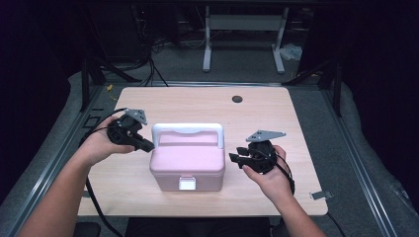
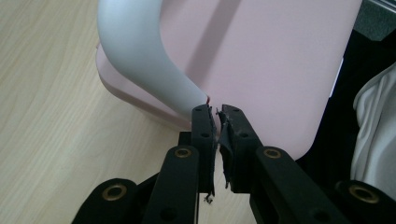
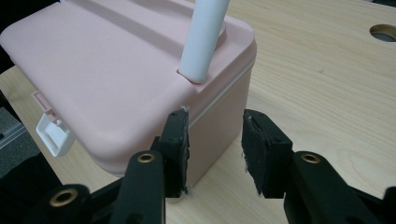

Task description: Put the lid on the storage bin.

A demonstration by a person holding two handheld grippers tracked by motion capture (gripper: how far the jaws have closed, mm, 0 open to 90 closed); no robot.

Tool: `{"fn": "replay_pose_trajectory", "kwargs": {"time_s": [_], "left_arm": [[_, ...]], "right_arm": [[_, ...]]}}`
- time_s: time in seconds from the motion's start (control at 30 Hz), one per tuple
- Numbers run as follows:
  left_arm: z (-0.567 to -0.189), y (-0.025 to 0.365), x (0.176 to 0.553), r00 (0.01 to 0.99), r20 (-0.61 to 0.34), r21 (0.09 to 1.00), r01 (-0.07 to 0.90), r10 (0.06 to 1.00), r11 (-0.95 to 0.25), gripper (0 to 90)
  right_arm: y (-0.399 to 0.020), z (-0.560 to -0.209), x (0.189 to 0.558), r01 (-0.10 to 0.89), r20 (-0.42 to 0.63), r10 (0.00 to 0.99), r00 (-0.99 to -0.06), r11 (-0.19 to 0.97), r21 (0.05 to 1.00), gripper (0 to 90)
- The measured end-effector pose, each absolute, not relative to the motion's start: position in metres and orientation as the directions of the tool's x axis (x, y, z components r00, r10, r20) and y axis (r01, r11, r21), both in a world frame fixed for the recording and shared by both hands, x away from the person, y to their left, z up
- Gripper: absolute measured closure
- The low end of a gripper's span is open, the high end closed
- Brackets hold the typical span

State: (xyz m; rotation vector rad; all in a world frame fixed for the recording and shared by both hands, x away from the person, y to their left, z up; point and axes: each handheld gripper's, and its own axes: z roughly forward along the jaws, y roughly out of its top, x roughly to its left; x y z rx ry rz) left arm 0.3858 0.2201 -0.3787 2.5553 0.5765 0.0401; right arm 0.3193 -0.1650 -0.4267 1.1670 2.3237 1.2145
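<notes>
Pink box (image 1: 188,165) sits at the table's (image 1: 207,101) near-centre, long axis left-right, white latch (image 1: 187,184) facing the person, white handle (image 1: 188,131) upright. Left gripper (image 1: 146,145) jaws stand at a narrow gap by the handle's end, gripping nothing; right gripper (image 1: 233,158) jaws stand moderately apart and empty beside the box's side. Box's far side is hidden.

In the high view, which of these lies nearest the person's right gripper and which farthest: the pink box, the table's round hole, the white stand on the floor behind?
1. Pink box, just left of the right gripper.
2. Round hole, near the table's far edge.
3. White stand, beyond the table.
</notes>
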Motion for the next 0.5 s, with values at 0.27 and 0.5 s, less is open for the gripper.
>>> {"fn": "replay_pose_trajectory", "kwargs": {"time_s": [0.27, 0.5], "left_arm": [[-0.38, 0.24, 0.386, 0.872, -0.09, 0.544, 0.448, 0.481, -0.71, 62.1], [-0.393, 0.265, 0.383, 0.811, -0.074, 0.581, 0.509, 0.581, -0.636, 47.2]], "right_arm": [[-0.171, -0.426, 0.326, 0.524, 0.105, 0.784, -0.612, 0.303, 0.796, 50.8], [-0.187, -0.428, 0.33, 0.537, 0.098, 0.813, -0.574, 0.283, 0.795, 41.9]]}}
